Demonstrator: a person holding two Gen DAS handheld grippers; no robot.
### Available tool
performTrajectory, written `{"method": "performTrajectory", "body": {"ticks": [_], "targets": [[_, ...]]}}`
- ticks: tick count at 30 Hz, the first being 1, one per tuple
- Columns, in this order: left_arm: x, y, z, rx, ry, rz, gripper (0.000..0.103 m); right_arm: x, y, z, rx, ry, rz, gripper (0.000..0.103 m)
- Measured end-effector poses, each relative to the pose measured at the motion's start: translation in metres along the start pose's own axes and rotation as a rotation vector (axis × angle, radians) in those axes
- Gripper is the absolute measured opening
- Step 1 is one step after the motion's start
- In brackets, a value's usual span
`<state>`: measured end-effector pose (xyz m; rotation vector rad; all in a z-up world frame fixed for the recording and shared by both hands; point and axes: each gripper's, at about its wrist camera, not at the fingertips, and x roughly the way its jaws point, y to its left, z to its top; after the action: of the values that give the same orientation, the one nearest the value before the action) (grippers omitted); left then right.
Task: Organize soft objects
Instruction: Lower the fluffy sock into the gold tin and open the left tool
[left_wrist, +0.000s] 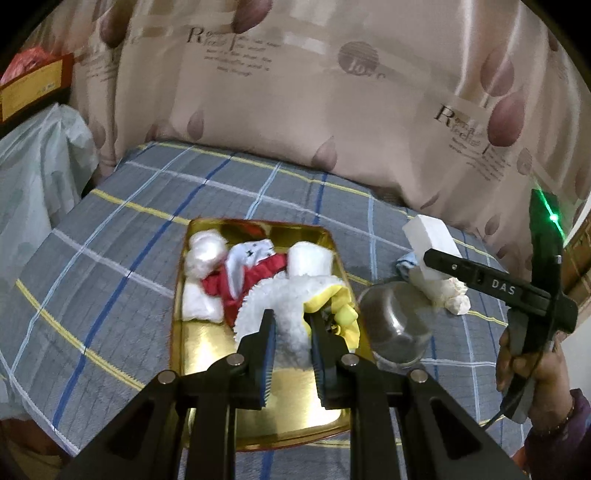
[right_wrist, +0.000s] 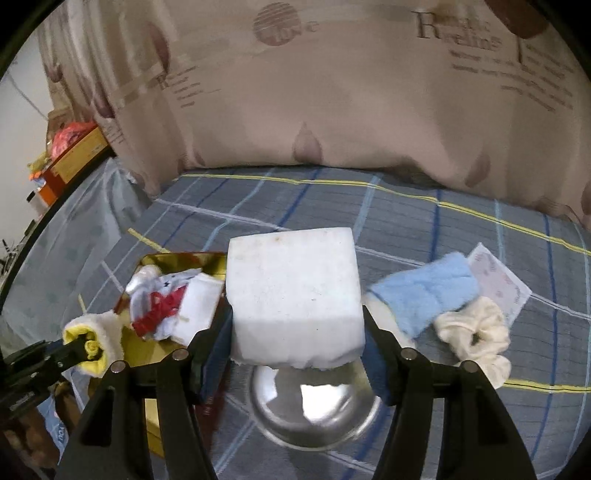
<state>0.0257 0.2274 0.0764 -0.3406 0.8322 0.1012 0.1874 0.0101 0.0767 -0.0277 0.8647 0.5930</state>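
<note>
Right gripper (right_wrist: 297, 332) is clamping the white foam block (right_wrist: 293, 295) above the steel bowl (right_wrist: 314, 410), long axis running away from the camera. Left gripper (left_wrist: 290, 332) is pinching the fleecy white-and-yellow cloth (left_wrist: 291, 306) (lengthwise along the fingers) over the gold tray (left_wrist: 258, 406), open plaid bedsheet (left_wrist: 110, 258) lying all around.

Glossy gold metal tray (left_wrist: 207, 354); polished steel bowl (right_wrist: 314, 410); matt white foam block (right_wrist: 295, 295); fluffy white-and-yellow fleece cloth (left_wrist: 291, 317); woven plaid bedsheet (left_wrist: 110, 258); satiny printed curtain (left_wrist: 332, 92) far behind.
</note>
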Motion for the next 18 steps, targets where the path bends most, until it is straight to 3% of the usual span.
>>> {"method": "performTrajectory", "body": {"ticks": [11,18], "targets": [[0.016,0.039,-0.023,-0.058,0.040,0.075,0.020,0.002,0.042,-0.008,-0.052,0.010,0.059,0.061],[0.020,0.048,-0.032,-0.059,0.040,0.084,0.021,-0.011,0.064,-0.025,-0.073,-0.002,0.100,0.061]]}}
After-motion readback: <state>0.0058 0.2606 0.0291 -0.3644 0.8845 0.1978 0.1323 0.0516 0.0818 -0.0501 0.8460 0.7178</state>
